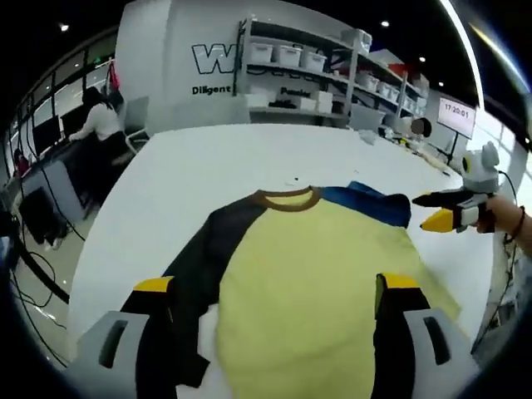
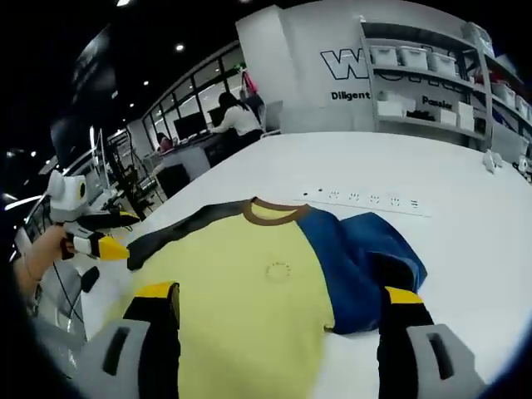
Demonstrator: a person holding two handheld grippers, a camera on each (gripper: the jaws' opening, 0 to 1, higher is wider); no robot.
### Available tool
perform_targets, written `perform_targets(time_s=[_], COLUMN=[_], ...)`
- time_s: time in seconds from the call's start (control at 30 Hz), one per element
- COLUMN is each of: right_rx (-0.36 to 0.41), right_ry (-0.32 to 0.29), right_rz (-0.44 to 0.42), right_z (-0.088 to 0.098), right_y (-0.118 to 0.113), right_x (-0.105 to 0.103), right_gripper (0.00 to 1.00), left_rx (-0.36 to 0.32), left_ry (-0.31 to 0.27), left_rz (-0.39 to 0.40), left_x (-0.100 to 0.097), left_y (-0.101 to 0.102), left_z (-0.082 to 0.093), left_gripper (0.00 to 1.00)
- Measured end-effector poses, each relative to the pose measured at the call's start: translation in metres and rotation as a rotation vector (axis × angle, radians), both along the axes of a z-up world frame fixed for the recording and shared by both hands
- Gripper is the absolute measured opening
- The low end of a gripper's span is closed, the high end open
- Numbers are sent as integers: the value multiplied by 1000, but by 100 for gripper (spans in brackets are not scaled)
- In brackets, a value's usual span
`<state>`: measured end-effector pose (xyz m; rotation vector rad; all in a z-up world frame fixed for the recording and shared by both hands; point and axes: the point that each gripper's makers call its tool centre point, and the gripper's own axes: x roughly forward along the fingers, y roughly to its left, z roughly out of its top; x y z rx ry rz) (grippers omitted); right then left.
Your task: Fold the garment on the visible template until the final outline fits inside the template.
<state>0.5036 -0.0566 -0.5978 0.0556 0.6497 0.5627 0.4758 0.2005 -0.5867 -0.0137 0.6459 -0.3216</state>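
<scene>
Now, in the left gripper view, the left gripper (image 1: 278,291) has its two yellow-tipped jaws standing wide apart with nothing between them, poised over the near part of the garment (image 1: 307,266). That garment, a yellow shirt with a brown collar (image 1: 287,199), a dark sleeve (image 1: 195,274) and a blue sleeve (image 1: 370,204), lies flat on the white bench (image 1: 208,166), collar toward the far edge. The right gripper (image 1: 436,212), held by a hand (image 1: 503,220), sits just beside the folded blue sleeve; whether its jaws are apart cannot be told from here. Shelves (image 1: 324,66) with bins stand beyond the bench's far edge.

Turning to the right gripper view, the right gripper (image 2: 278,295) also has its jaws spread wide and holds nothing. The garment (image 2: 249,299) lies beneath it, blue sleeve (image 2: 366,266) doubled over toward the body. A power strip (image 2: 366,201) lies beyond the collar (image 2: 270,214). The left gripper (image 2: 112,237) hovers near the dark sleeve (image 2: 179,229) at the bench's edge.
</scene>
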Motion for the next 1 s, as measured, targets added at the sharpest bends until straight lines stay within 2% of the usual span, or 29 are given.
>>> perform_targets(time_s=[0.23, 0.27, 0.33, 0.43, 0.6, 0.7, 0.73, 0.87, 1.0], right_rx=[-3, -18, -22, -34, -52, -58, -64, -59, -77], right_ry=[6, 10, 16, 22, 40, 51, 69, 81, 93], right_rz=[25, 41, 43, 47, 59, 58, 63, 67, 70], right_z=[-1, -3, -5, -8, -20, -25, -32, -36, -42], right_y=[-4, -5, -7, -10, -11, -12, -11, -9, -8], right_x=[-26, -37, -43, -57, -81, -88, -101, -112, -127], right_gripper=[99, 99, 99, 99, 97, 96, 96, 96, 95], left_rx=[-16, -15, -21, -57, -39, -23, -40, -48, -55], left_ry=[37, 38, 30, 76, 106, 114, 119, 122, 155], left_rz=[7, 7, 5, -1, -8, -8, 5, 16, 39], left_x=[-29, -40, -44, -62, -84, -94, -104, -114, -129], left_y=[1, 1, 1, -2, 2, 6, 10, 11, 14], left_z=[-7, -11, -12, -21, -32, -35, -36, -38, -49], left_gripper=[97, 97, 96, 96, 93, 92, 93, 89, 89])
